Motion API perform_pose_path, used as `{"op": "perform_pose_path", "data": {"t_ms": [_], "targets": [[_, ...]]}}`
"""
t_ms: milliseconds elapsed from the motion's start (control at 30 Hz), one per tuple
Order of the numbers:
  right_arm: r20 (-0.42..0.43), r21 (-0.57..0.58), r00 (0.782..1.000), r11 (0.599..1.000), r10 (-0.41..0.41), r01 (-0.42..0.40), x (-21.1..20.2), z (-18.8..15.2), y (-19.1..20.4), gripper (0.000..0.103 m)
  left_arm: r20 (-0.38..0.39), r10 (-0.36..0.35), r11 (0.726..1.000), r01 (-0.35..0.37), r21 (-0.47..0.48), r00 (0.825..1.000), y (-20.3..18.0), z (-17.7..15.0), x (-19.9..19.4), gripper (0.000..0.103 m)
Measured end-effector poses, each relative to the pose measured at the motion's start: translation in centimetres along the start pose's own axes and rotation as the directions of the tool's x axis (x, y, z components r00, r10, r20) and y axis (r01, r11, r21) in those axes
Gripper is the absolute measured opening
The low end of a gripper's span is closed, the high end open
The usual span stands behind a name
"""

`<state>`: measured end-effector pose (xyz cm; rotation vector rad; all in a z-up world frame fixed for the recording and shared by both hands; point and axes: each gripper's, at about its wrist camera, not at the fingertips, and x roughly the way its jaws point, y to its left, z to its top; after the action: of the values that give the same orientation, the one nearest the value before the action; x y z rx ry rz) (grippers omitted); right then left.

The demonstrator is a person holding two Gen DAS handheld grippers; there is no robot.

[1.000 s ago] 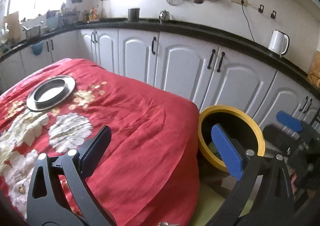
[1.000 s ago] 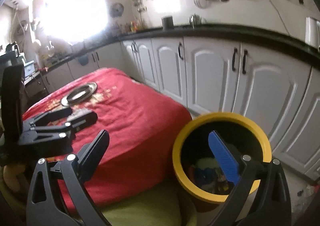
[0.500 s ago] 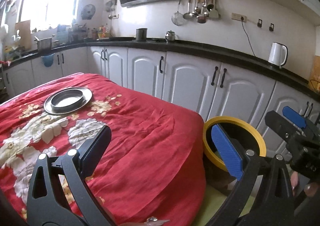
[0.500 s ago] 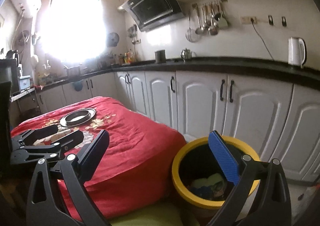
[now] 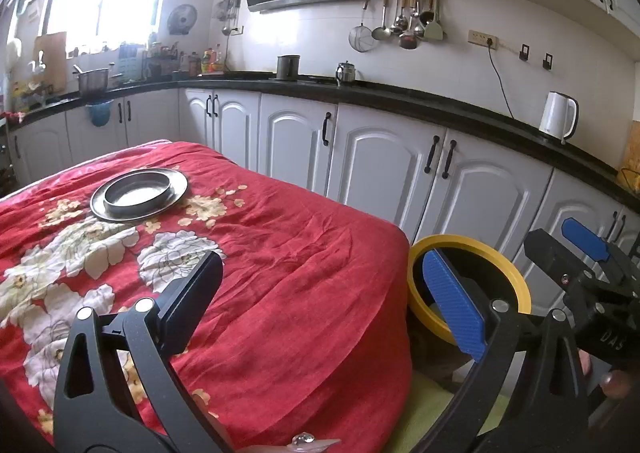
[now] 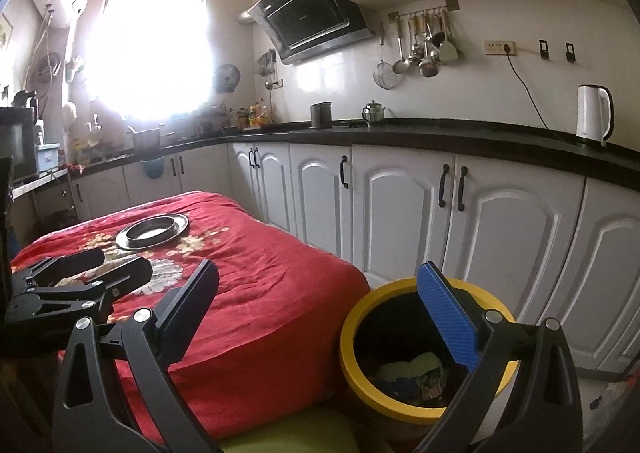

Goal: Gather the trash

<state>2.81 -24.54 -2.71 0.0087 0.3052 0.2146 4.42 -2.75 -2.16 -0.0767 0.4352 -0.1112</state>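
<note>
A black bin with a yellow rim (image 6: 348, 333) stands on the floor by the table's right corner, with crumpled trash (image 6: 412, 373) inside. It also shows in the left wrist view (image 5: 516, 285). My left gripper (image 5: 320, 301) is open and empty above the red tablecloth (image 5: 280, 253). My right gripper (image 6: 320, 313) is open and empty, raised above the table corner and the bin. The right gripper shows at the right edge of the left wrist view (image 5: 576, 257). The left gripper shows at the left of the right wrist view (image 6: 92, 269).
A steel plate with a shallow dish (image 5: 139, 193) sits at the table's far side. White cabinets (image 5: 380, 173) under a black counter run behind, with a white kettle (image 5: 558, 121). A green cushion (image 6: 288, 433) lies below the table edge.
Both grippers have risen and tilted up, so more of the wall and counter shows. The bin appears lower and further off. Both stay open and empty.
</note>
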Motion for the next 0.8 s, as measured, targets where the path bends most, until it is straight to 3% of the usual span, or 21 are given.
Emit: {"op": "perform_pose_path", "data": {"t_ms": [800], "targets": [[-0.010, 0.001, 1.000, 1.000, -0.004, 0.004, 0.16, -0.15, 0.18, 0.097, -0.003, 0.006, 1.000, -0.006, -0.001, 1.000, -0.16, -0.06, 0.02, 0.092]]}}
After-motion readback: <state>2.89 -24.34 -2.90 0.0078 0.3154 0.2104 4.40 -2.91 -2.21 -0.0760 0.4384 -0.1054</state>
